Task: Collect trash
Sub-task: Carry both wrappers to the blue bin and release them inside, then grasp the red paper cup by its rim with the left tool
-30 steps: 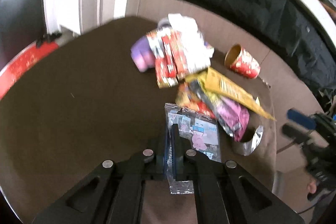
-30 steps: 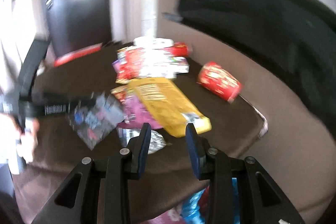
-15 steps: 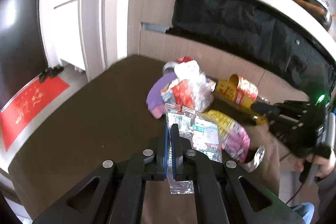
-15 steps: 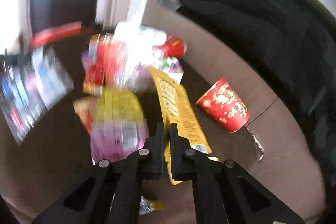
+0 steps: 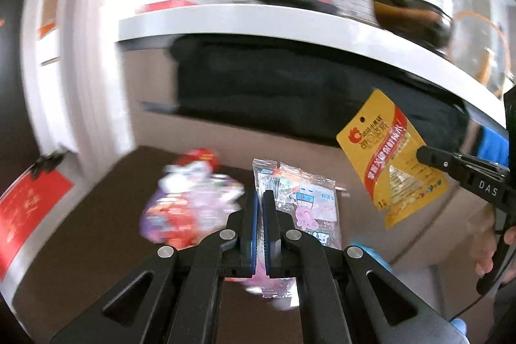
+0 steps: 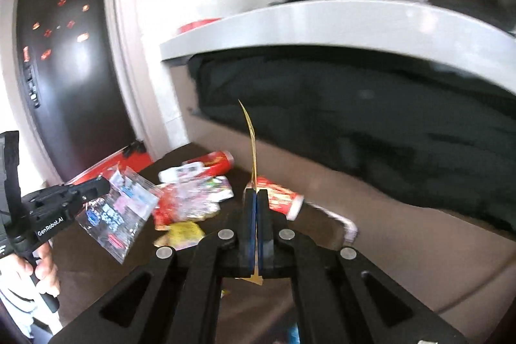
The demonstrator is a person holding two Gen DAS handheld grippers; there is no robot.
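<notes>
The left gripper has its jaws pressed together on a clear plastic packet printed with small cartoon pictures; the packet stands up past the fingertips and spreads to the right of them, lifted clear of the brown desk. The right gripper is likewise pinched shut on a yellow snack wrapper, seen edge-on from its own camera as a thin curved strip rising straight up from between the jaws. From the left wrist camera the same wrapper shows its flat yellow-and-red face, held in the air well above the desk, to the right of the packet and apart from it. Below and beyond both grippers a blurred heap of red, white and purple wrappers lies on the desk, with a red paper cup on its side just behind the right gripper's tips.
</notes>
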